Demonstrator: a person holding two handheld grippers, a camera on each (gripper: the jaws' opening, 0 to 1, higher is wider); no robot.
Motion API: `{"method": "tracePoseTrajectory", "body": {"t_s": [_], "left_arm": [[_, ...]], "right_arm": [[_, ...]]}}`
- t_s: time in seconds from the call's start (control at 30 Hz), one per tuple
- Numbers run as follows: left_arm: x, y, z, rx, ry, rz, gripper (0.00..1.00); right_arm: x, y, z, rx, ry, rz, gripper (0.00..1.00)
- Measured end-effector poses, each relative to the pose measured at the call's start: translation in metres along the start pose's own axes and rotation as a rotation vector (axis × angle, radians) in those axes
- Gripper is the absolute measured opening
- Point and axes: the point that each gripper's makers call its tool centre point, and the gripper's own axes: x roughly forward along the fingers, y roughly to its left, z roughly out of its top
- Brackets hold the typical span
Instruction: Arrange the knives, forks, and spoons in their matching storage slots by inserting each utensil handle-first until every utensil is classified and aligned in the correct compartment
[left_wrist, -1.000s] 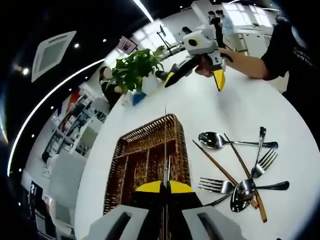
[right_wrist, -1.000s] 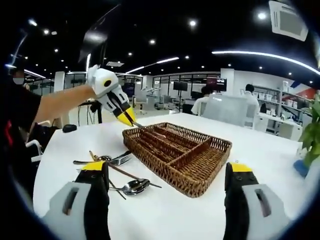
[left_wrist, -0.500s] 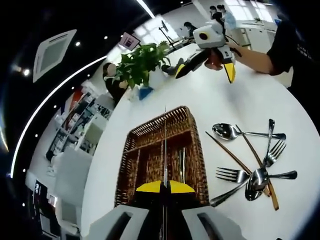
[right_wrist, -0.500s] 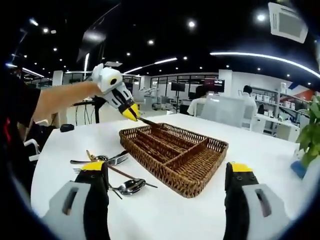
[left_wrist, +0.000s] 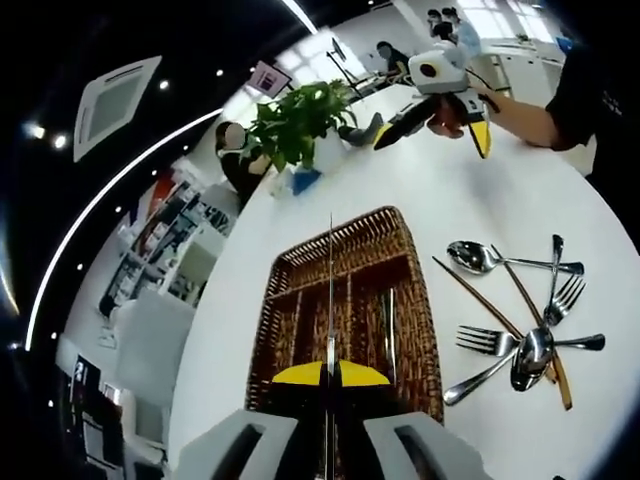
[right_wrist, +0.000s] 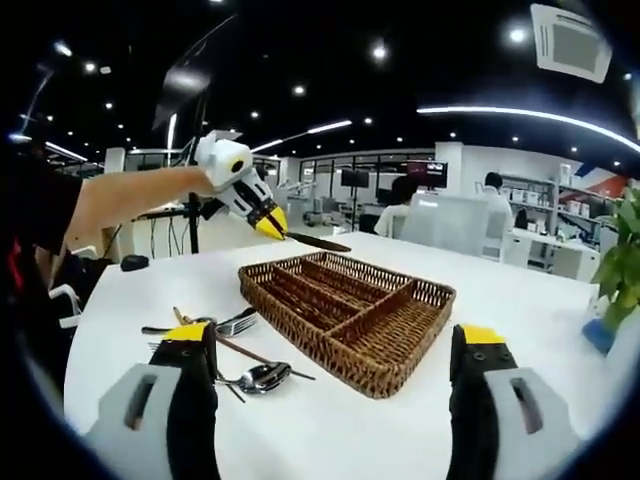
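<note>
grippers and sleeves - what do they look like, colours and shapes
The right gripper has two grey, blocky jaws ending in black pads capped with yellow tips. The left gripper, seen in the right gripper view, has a rounded white body narrowing to black jaws with yellow tips. In the left gripper view its own jaws are grey with yellow tips too. The person wears a black short sleeve.

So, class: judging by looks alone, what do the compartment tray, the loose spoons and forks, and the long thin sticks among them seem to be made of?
Tray: woven wicker or rattan, matte brown, with a visible basket weave.
Spoons and forks: polished metal, probably stainless steel; they show bright mirror-like glints.
Sticks: likely wood or bamboo, reddish-brown and dull, though the finish is hard to judge at this size.
</note>
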Motion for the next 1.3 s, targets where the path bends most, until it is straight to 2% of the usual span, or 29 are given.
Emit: {"method": "tracePoseTrajectory", "body": {"t_s": [0.53, 1.3], "left_arm": [[0.007, -0.01, -0.003, -0.019, 0.008, -0.017, 0.0], [0.026, -0.029, -0.021, -0.052, 0.015, -0.059, 0.01]], "right_arm": [[-0.001, -0.004, -0.002, -0.007, 0.005, -0.007, 0.99], [-0.005, -0.01, -0.001, 0.014, 0.0, -0.028, 0.99]]}}
